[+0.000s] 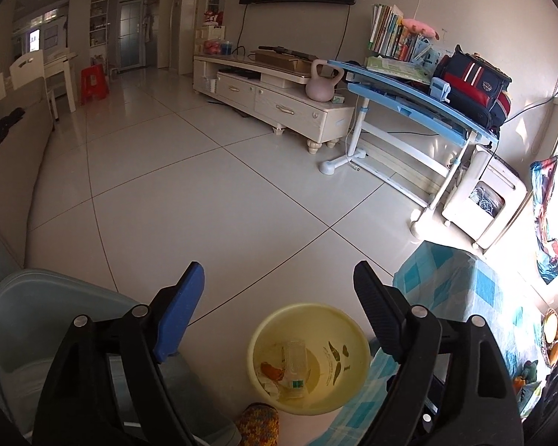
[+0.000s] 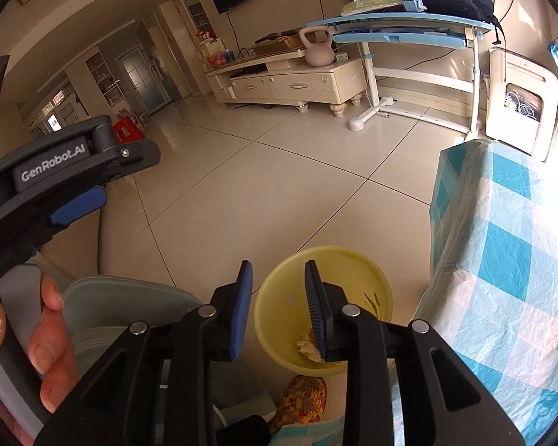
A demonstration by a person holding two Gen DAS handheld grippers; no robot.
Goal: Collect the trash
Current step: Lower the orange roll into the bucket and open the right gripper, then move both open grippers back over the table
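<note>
One round yellow plastic bin (image 1: 308,356) on floor w/ approx. 3 trash bits inside. Two tongs above it: left tongs (image 1: 279,290) released wide, right tongs (image 2: 279,282) partly released, both empty.

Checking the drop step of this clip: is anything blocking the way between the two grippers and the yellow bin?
Nothing visible does. The yellow bin stands open-topped on the floor, with the left gripper and right gripper above it, both open and empty. Trash already lies inside.
</note>
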